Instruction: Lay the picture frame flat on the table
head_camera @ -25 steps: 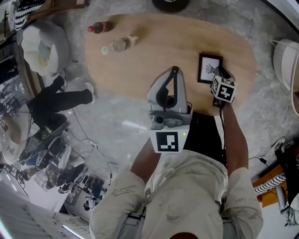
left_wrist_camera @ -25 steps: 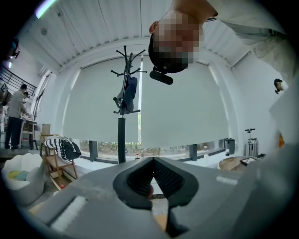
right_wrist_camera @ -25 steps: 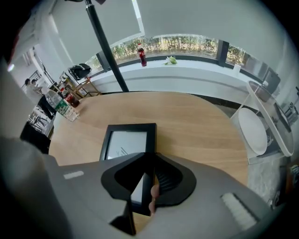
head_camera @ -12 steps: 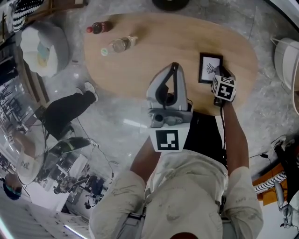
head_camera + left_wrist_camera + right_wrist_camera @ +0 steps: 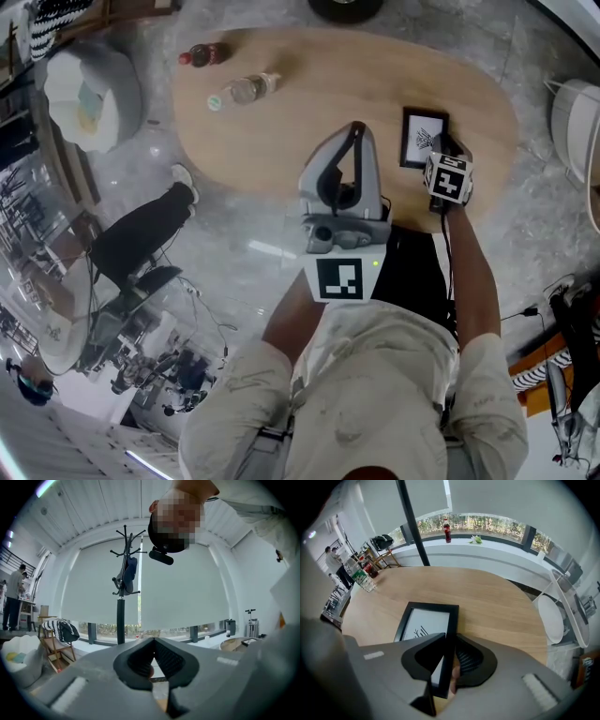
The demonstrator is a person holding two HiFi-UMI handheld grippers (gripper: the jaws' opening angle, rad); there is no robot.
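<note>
The black picture frame (image 5: 422, 136), holding a white print with a dark drawing, is low over the right part of the oval wooden table (image 5: 319, 103). My right gripper (image 5: 438, 152) reaches it from the near side. In the right gripper view the frame (image 5: 425, 620) runs away from me, and its right-hand edge sits between the jaws of the right gripper (image 5: 449, 641), which are shut on it. My left gripper (image 5: 353, 131) is held up above the table's near edge with its jaws pointing upward. In its own view the left gripper (image 5: 153, 641) has its tips together and nothing between them.
A clear bottle (image 5: 242, 89) lies at the table's far left, with a dark cola bottle (image 5: 202, 54) beyond it. A white seat (image 5: 574, 117) stands right of the table. A person's leg (image 5: 150, 225) is on the floor at left, beside a white beanbag (image 5: 89, 94).
The person's legs on the floor at left have shifted. Both grippers and the frame have stayed almost where they were.
</note>
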